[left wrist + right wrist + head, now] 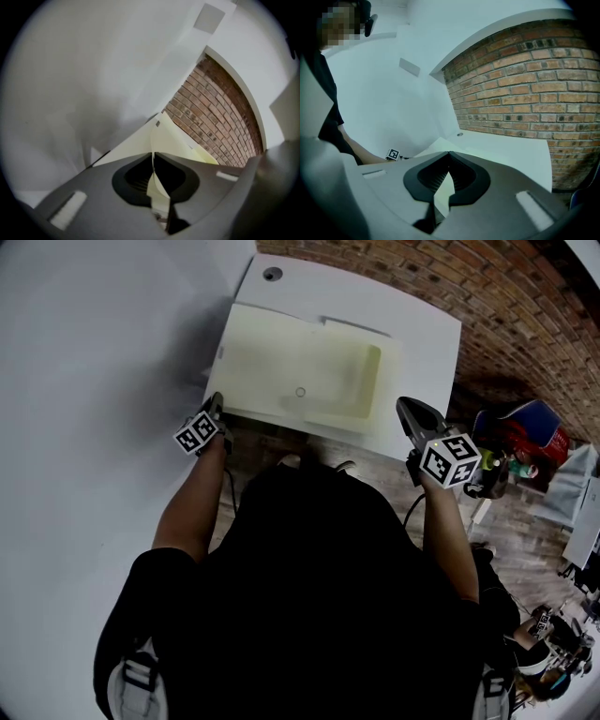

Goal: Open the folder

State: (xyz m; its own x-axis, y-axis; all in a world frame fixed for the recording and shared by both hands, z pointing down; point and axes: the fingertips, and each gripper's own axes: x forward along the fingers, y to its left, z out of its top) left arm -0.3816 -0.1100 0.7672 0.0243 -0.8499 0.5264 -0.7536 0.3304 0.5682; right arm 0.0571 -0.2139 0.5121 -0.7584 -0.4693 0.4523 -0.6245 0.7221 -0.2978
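1 thin, light, floppy folder (281, 362) lies flat on the table (422, 324), best lifted by its near-left corner, where the left gripper (153, 154) pinches its top leaf, while the right gripper (449, 153) hovers closed and empty near its right edge.

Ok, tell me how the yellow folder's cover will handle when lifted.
Probably floppy: the folder cover curves where the left claw pinches it. Likely light, being one thin sheet. The whole thing may slide on the smooth white table.
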